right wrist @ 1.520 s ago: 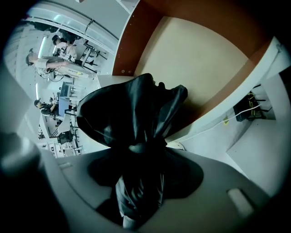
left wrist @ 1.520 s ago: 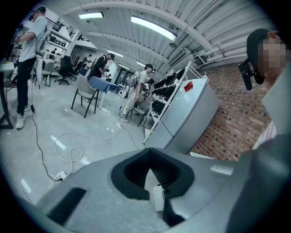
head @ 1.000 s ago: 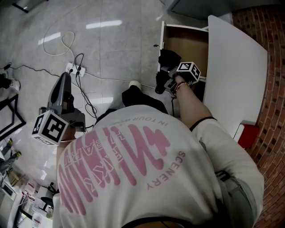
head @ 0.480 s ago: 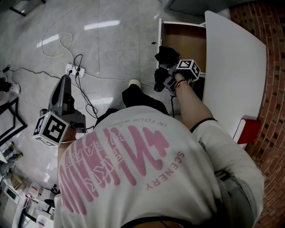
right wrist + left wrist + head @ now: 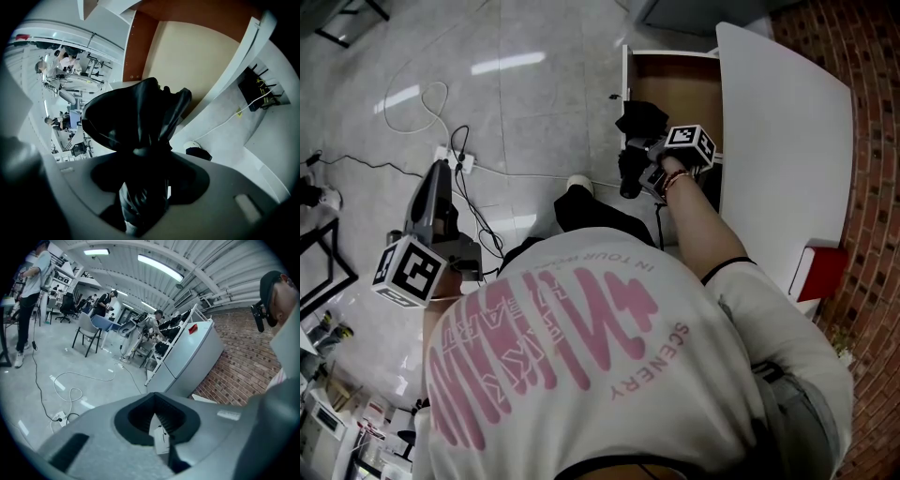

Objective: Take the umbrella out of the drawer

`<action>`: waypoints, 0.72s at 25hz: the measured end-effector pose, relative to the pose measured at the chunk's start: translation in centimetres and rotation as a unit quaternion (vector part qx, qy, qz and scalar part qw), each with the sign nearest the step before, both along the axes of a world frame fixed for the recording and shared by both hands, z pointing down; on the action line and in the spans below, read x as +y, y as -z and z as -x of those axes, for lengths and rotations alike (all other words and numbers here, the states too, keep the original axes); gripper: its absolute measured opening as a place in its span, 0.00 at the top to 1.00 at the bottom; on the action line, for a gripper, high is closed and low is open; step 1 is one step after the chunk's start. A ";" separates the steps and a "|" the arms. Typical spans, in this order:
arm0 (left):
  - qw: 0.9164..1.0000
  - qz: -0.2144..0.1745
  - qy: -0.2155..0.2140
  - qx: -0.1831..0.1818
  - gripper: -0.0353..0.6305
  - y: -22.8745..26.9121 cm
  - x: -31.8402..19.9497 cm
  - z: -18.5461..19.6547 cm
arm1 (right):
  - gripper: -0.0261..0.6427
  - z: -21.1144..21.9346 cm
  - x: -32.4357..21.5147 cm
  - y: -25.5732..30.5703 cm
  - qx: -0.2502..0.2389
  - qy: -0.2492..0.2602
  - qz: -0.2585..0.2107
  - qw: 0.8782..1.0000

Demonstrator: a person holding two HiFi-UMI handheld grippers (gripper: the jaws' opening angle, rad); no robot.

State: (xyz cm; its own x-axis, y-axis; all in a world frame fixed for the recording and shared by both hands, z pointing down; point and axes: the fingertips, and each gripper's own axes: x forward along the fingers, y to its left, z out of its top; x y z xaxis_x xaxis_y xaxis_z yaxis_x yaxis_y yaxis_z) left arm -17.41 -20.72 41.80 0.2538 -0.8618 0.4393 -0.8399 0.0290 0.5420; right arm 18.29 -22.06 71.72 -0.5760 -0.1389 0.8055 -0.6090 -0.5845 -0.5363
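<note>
Over at the open drawer (image 5: 677,86), the right claw (image 5: 643,152) is clenched on the umbrella (image 5: 136,117), its jaws set wide around the bundled black fabric, which runs straight down between them. The right hand (image 5: 673,176) reaches forward from the body, forearm stretched out, claw angled steeply down toward the drawer beside the white desk (image 5: 778,131). The umbrella is folded, black and glossy, its fabric bunched into loose creased lobes above a narrower gathered part in the jaws. It sits at the drawer's front edge, above the tan bottom; whether it touches the drawer I can't tell. Off to the other side, the left claw (image 5: 437,174) has its jaws drawn together on nothing, held low over the grey floor (image 5: 525,103), pointing gently downward near a power strip (image 5: 453,157) and its cables.
</note>
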 end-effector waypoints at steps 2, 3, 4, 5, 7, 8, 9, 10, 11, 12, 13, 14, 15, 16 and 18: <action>1.000 -0.002 -0.001 0.001 0.94 0.0 -0.2 -0.3 | 0.58 0.0 -0.1 0.3 -0.005 -0.004 -0.001 1.000; 1.000 -0.003 -0.001 0.002 0.94 0.0 -0.3 -0.4 | 0.58 -0.1 -0.1 0.4 -0.009 -0.008 -0.002 1.000; 1.000 -0.005 -0.001 0.002 0.94 0.1 -0.3 -0.6 | 0.58 -0.2 -0.1 0.5 -0.013 -0.014 -0.002 1.000; 1.000 -0.007 -0.001 0.002 0.94 0.1 -0.4 -0.8 | 0.58 -0.3 -0.1 0.6 -0.017 -0.019 -0.002 1.000; 1.000 -0.010 0.000 0.002 0.94 0.3 -0.5 -1.1 | 0.58 -0.6 -0.2 0.8 -0.021 -0.025 -0.001 0.999; 1.000 -0.011 0.001 0.003 0.94 0.3 -0.5 -1.2 | 0.58 -0.6 -0.3 0.9 -0.022 -0.025 -0.002 0.999; 1.000 -0.012 0.002 0.004 0.94 0.3 -0.4 -1.3 | 0.58 -0.6 -0.3 1.1 -0.022 -0.022 -0.004 1.000; 1.000 -0.013 0.004 0.005 0.94 0.3 -0.4 -1.3 | 0.58 -0.6 -0.5 1.3 -0.022 -0.019 -0.007 1.000; 1.000 -0.013 0.006 0.005 0.94 0.3 -0.3 -1.2 | 0.58 -0.6 -0.6 1.4 -0.022 -0.017 -0.010 1.000; 1.000 -0.014 0.008 0.004 0.94 0.3 -0.2 -1.2 | 0.58 -0.6 -0.7 1.6 -0.022 -0.015 -0.013 1.000; 1.000 -0.014 0.011 0.004 0.94 0.3 -0.2 -1.1 | 0.58 -0.6 -0.9 1.8 -0.024 -0.015 -0.015 0.999; 1.000 -0.015 0.014 0.004 0.94 0.3 -0.1 -1.1 | 0.58 -0.5 -1.1 2.0 -0.026 -0.014 -0.017 0.999; 1.000 -0.016 0.016 0.004 0.94 0.4 0.0 -1.1 | 0.58 -0.4 -1.3 2.2 -0.028 -0.013 -0.020 0.999; 1.000 -0.017 0.018 0.004 0.94 0.4 0.0 -1.1 | 0.58 -0.4 -1.4 2.4 -0.031 -0.011 -0.024 0.999; 1.000 -0.018 0.019 0.003 0.94 0.5 0.1 -1.2 | 0.58 -0.3 -1.7 2.9 -0.037 -0.010 -0.030 0.999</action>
